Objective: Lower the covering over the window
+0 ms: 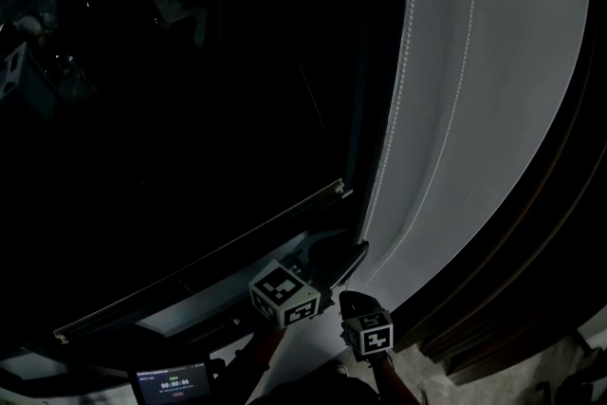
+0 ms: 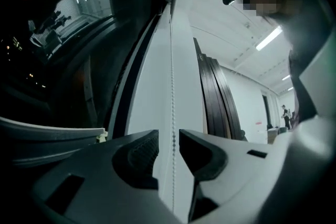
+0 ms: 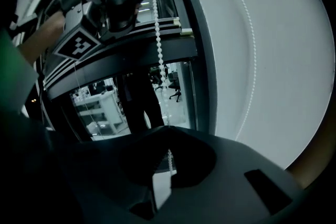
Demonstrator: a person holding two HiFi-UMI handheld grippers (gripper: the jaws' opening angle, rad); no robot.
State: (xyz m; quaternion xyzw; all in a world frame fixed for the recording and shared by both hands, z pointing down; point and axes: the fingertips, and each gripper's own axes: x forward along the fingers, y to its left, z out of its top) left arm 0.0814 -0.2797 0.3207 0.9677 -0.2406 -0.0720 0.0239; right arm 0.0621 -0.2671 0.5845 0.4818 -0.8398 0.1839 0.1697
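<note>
The dark window [image 1: 171,109] has a pale rail [image 1: 199,272] across it, likely the blind's edge. The left claw [image 2: 168,137] points up, open around the chain [image 2: 172,92]. The right claw [image 3: 167,153], lower down, pinches the chain. Best to pull straight along it, with no slack.

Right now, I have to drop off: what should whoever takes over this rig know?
Left gripper: jaws apart, bead chain running between them, ungripped.
Right gripper: shut on the same chain, further down.
A pale rail crosses the dark window just above the grippers; I can't tell if it's the covering's bottom bar, so progress is unclear.
Left to do: probably close the left gripper on the chain and pull hand over hand.
</note>
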